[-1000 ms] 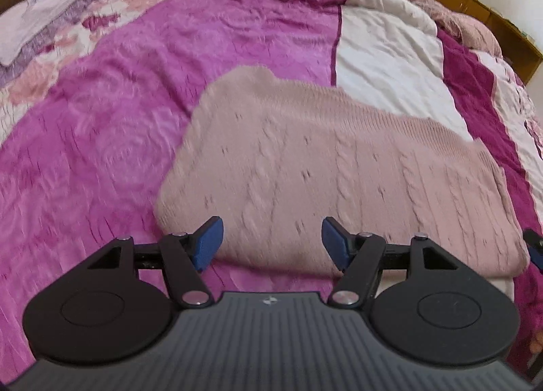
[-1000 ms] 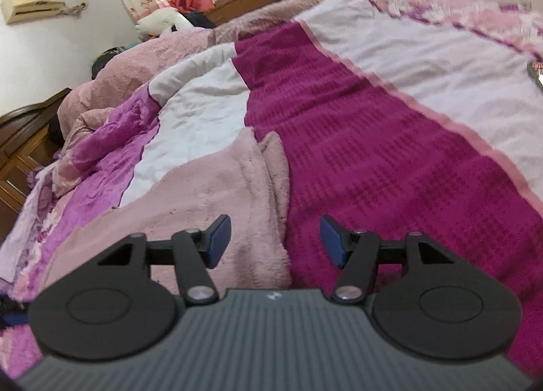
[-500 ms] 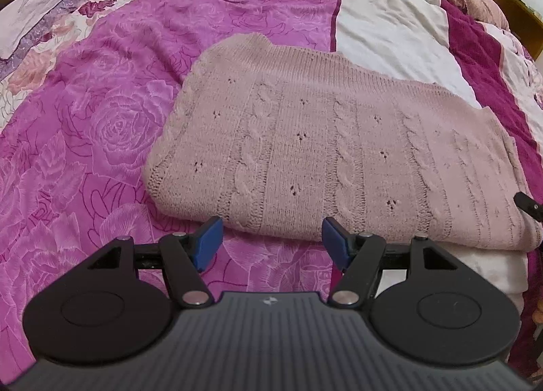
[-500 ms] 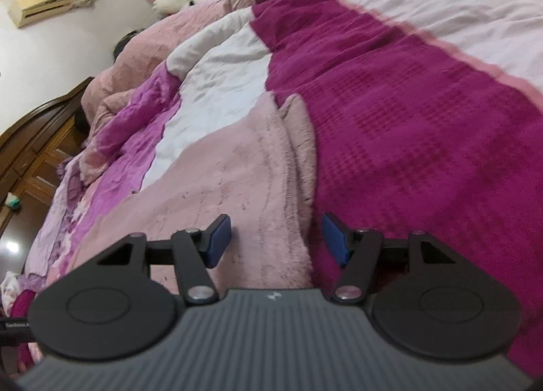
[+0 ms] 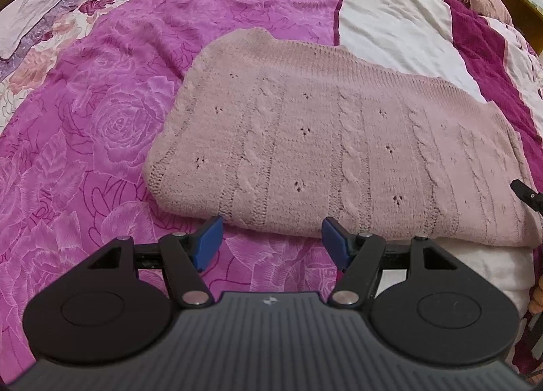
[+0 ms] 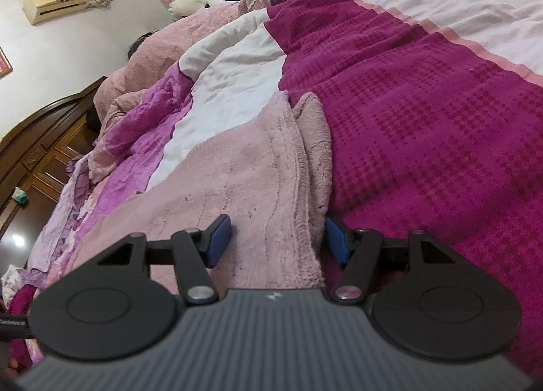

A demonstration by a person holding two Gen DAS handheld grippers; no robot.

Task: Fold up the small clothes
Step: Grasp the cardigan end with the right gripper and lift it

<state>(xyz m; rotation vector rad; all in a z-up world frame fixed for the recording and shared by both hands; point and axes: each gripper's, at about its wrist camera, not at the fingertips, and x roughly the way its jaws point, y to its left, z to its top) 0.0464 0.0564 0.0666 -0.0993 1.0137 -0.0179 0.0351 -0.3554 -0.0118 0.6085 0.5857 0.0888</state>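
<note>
A dusty-pink cable-knit sweater (image 5: 339, 140) lies folded flat on the bed. In the left wrist view my left gripper (image 5: 271, 241) is open and empty, just short of the sweater's near folded edge. In the right wrist view the same sweater (image 6: 237, 180) runs away from me, its right edge bunched in layers. My right gripper (image 6: 276, 238) is open, its fingers standing either side of that near right edge, not closed on it. The tip of the right gripper shows at the right edge of the left wrist view (image 5: 527, 194).
The bed is covered by a magenta rose-print quilt (image 5: 85, 126), a white panel (image 5: 390, 24) and a dark magenta checked blanket (image 6: 424, 126). A dark wooden headboard and cabinet (image 6: 37, 147) stand at the left. An air conditioner (image 6: 56, 2) hangs on the wall.
The left gripper has pulled back and risen slightly, so the sweater's near edge now lies just beyond its fingertips. The right gripper has moved in low over the sweater's right edge.
</note>
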